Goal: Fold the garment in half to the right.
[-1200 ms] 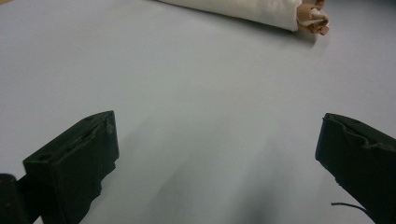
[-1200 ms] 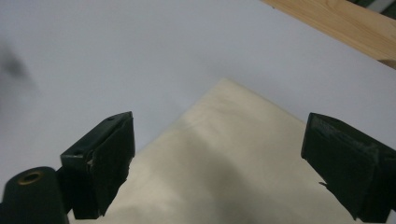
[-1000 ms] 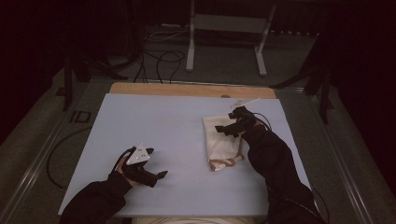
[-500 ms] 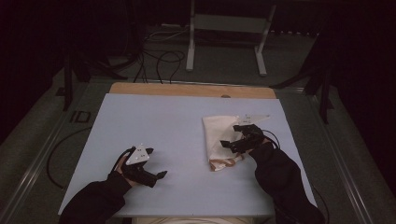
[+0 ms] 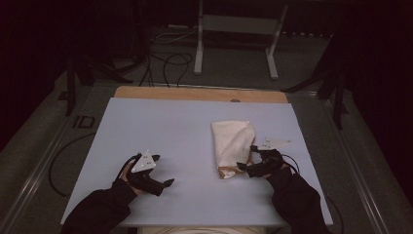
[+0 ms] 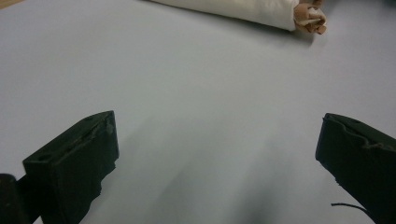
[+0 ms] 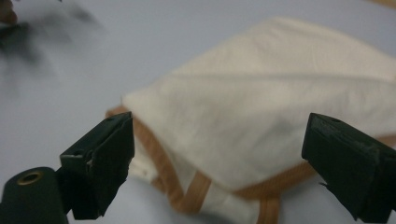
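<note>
Folded cloth (image 7: 280, 102) before right tongs (image 7: 219, 154)

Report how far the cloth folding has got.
Done: the cream cloth lies folded into a narrow bundle on the table. In hand: the right hand-held gripper sits open at its near, tan-trimmed end, gripping nothing. The left hand-held gripper rests open, apart from it. Left: probably gripping that end for another fold.

A folded cream cloth (image 5: 233, 144) with tan-orange trim lies flat on the table's right half, narrow end at twelve o'clock, its trimmed, slightly bunched edge at six o'clock near the front.
</note>
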A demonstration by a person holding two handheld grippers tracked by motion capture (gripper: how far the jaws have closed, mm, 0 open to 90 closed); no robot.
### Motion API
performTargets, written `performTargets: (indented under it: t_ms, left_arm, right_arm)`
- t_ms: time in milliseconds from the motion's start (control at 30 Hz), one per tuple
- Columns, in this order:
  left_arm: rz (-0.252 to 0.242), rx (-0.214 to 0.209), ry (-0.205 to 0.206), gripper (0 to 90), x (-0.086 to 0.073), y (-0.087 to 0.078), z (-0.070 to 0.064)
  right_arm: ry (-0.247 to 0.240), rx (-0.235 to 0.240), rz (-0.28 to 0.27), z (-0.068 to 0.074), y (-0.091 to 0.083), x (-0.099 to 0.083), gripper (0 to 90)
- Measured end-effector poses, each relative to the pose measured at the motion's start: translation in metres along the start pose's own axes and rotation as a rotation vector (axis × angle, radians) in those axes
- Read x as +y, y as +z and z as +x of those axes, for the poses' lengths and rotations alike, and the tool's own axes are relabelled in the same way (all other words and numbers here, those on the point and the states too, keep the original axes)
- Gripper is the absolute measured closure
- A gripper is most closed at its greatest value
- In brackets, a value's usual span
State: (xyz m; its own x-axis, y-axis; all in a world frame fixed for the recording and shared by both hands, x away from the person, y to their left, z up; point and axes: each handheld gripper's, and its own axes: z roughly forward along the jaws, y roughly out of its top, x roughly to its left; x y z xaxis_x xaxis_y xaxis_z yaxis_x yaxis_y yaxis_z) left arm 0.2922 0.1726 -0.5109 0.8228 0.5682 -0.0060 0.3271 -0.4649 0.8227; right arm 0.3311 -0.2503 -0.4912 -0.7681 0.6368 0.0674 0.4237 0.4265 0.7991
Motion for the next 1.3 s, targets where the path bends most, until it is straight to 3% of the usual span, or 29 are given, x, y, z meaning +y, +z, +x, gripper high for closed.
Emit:
performTargets:
  t_ms: [467, 633, 900, 1033, 1300]
  left_arm:
    - [0.005, -0.002, -0.001, 0.0, -0.001, 0.0, 0.001]
    - [0.006, -0.001, 0.0, 0.0, -0.001, 0.0, 0.001]
    - [0.011, 0.005, 0.013, 0.0, -0.002, -0.001, 0.0]
    - [0.002, 0.025, 0.019, 0.0, -0.003, -0.003, 0.0]
    - [0.014, 0.013, 0.014, 0.0, -0.005, 0.0, -0.001]
  right_arm:
    - [0.053, -0.058, 0.01, 0.014, -0.016, -0.039, 9.1]
    - [0.039, -0.075, 0.027, 0.017, -0.018, -0.047, 9.1]
    - [0.032, -0.119, 0.005, 0.009, -0.02, -0.048, 9.2]
    - [0.018, -0.12, 0.004, 0.01, -0.02, -0.047, 9.2]
    - [0.01, -0.127, 0.011, 0.01, -0.02, -0.046, 9.2]
